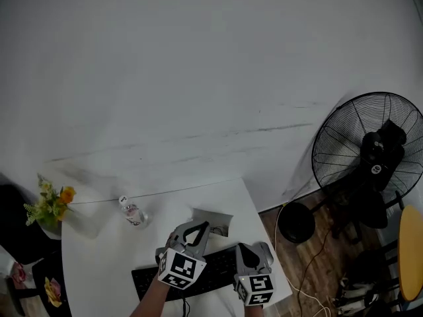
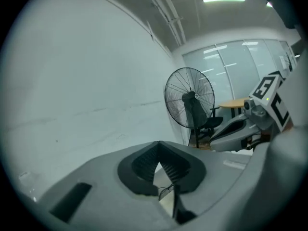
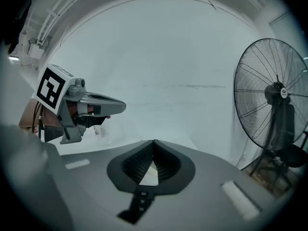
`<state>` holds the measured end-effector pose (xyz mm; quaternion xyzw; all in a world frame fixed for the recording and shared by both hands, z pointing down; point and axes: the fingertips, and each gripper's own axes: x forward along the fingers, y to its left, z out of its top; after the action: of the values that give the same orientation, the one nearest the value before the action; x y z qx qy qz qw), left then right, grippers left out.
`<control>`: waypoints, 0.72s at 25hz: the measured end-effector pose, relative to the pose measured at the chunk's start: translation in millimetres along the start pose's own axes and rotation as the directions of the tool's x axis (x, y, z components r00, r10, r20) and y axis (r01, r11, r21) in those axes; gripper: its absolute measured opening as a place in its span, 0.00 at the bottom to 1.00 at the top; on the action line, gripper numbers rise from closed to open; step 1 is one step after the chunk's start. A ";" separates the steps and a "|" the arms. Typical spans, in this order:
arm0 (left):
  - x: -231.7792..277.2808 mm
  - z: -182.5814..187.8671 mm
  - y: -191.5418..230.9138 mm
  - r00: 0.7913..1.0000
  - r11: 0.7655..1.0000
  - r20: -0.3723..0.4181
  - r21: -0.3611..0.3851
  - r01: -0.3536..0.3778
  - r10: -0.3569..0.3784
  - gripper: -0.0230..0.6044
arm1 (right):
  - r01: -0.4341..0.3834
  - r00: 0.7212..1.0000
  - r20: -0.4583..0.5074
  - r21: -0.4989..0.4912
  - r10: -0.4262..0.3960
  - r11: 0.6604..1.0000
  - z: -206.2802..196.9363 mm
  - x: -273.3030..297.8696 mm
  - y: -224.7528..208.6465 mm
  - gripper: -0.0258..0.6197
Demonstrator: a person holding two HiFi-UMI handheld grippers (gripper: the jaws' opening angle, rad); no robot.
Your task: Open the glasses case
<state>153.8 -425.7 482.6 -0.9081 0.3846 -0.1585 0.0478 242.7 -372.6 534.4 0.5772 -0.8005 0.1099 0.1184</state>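
a: any writing to read here?
b: none. the label on the bottle (image 1: pixel 132 212) near the table's (image 1: pixel 99 256) far edge is a blur, and the round badge on the fan (image 1: pixel 376 169) is too small.
a: the keyboard (image 1: pixel 218 269)?
b: at the near edge; no legible letters on its keys.

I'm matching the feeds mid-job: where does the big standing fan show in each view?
Head view: the fan is at the right edge, on the floor beyond the right end of the table.
Left gripper view: the fan is just right of centre, at mid-height.
Right gripper view: the fan is at the far right edge.
Shared landmark: the white wall beside the fan shows in all three.
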 end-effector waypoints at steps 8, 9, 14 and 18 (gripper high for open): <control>-70.7 -1.4 0.3 0.997 0.983 0.075 -0.184 0.004 0.010 0.05 | 0.026 0.997 0.069 -0.003 -0.025 1.000 20.3 -28.5 35.8 0.05; -78.4 -2.8 -0.1 0.997 0.980 0.082 -0.198 0.006 0.010 0.05 | 0.029 0.997 0.078 -0.003 -0.029 1.000 22.0 -32.0 40.5 0.05; -112.3 -14.9 -3.9 0.995 0.979 0.093 -0.203 -0.007 0.026 0.05 | 0.040 0.992 0.119 0.010 -0.041 0.999 28.0 -48.7 62.1 0.05; -128.6 -20.3 -6.6 0.996 0.982 0.090 -0.189 0.005 0.012 0.05 | 0.062 0.988 0.137 0.019 -0.064 0.998 27.3 -59.9 72.7 0.05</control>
<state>67.6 -328.6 470.8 -0.9141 0.3971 -0.0800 -0.0209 190.3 -304.9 486.7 0.6094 -0.7871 0.0717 0.0622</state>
